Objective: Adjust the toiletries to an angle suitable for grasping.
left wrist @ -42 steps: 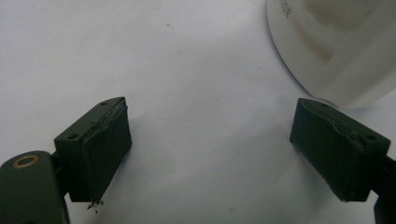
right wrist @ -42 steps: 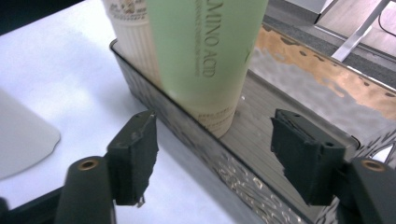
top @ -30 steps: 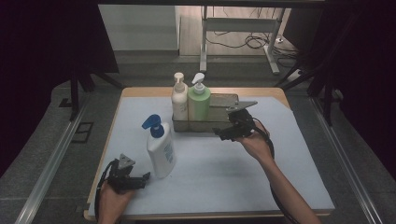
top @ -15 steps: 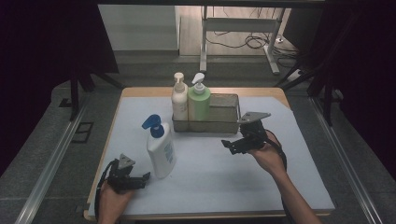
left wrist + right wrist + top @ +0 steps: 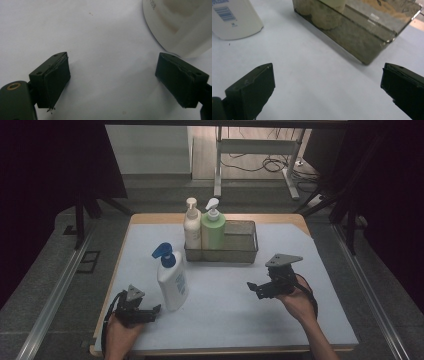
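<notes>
Right tool [image 5: 257, 288], matte black with blocky rubber pads, stands spread wide and holds nothing, just in front of the rectangular wire-mesh basket [image 5: 240, 254] on the pale blue worktop [image 5: 220, 320]. Left tool [image 5: 150, 311], likewise spread and holding nothing, rests near the basket's front-left, beside a smooth white plastic pump bottle [image 5: 172, 285] with a blue head.

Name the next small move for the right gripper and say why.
Probably swing the right gripper toward the blue-capped white bottle, jaws kept wide. Its jaws have just been opening and hold nothing. The cream bottle and green bottle already stand in the mesh basket, whose right part is free, while this bottle stands alone on the mat beside the idle left gripper.
</notes>
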The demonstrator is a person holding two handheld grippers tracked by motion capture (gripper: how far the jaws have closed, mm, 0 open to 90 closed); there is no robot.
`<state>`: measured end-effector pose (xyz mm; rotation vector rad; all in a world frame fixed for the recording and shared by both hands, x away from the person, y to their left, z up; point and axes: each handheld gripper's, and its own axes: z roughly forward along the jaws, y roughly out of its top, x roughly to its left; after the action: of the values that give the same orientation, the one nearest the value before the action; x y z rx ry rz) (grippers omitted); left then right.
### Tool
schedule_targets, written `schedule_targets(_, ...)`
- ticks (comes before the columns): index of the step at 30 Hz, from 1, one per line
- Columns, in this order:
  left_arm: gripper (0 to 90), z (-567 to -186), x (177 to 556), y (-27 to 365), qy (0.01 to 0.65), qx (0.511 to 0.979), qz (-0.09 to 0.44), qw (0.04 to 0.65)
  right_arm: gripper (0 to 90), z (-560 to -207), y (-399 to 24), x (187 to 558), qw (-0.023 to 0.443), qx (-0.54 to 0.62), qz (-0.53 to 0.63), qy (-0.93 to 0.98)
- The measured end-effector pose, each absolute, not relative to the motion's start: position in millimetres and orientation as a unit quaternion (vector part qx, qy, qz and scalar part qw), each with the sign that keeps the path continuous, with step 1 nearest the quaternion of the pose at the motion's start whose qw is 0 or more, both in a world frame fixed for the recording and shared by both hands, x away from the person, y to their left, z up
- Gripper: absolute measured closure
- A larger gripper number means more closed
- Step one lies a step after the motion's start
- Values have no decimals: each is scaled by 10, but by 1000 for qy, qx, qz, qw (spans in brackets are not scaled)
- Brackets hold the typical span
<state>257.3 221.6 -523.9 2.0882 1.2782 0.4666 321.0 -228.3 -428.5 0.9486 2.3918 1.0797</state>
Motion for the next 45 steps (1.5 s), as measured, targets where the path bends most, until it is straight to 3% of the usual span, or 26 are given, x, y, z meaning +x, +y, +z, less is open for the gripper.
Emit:
schedule_targets(17,125,-5237,2574,2224,487,793,176,320,8,-4643,-2484,2929,167,353,390,834)
schedule_targets(36,140,-5223,2577,2237,484,796,175,320,0,-5212,-2620,2907,145,385,341,845)
schedule_targets(39,199,-5204,2571,2264,485,795,177,320,0,-5213,-2617,2904,147,384,339,846)
schedule_targets(45,432,-5152,2563,2310,478,796,164,333,0,-5222,-2612,2898,150,384,339,845)
